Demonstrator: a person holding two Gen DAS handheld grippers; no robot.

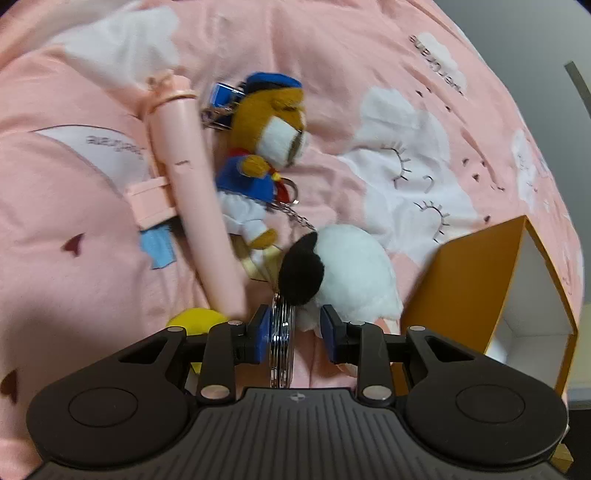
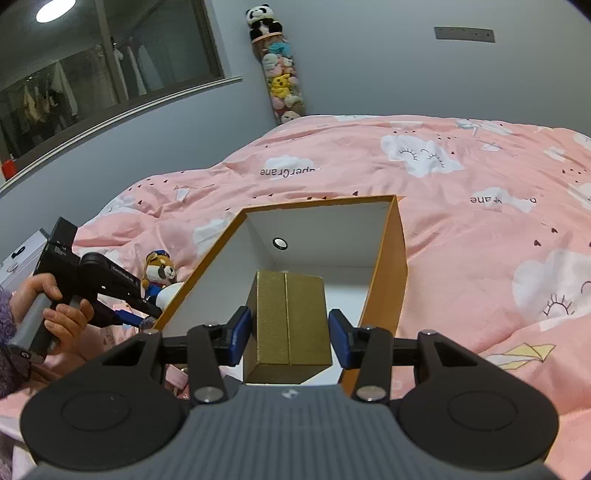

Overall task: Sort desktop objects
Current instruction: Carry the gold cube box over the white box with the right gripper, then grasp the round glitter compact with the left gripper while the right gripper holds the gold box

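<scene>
The right gripper held its jaws parted around a gold box over the orange box on the bed; the left gripper straddled, unclenched, a keyring beside a white plush.

Left wrist close above toys; right faces wall; both show box.

My left view is motion-blurred and soft, dark shadow pooling at lower left. A round ceiling lamp glows upper left in my sharper right view; edges bow heavily.
</scene>
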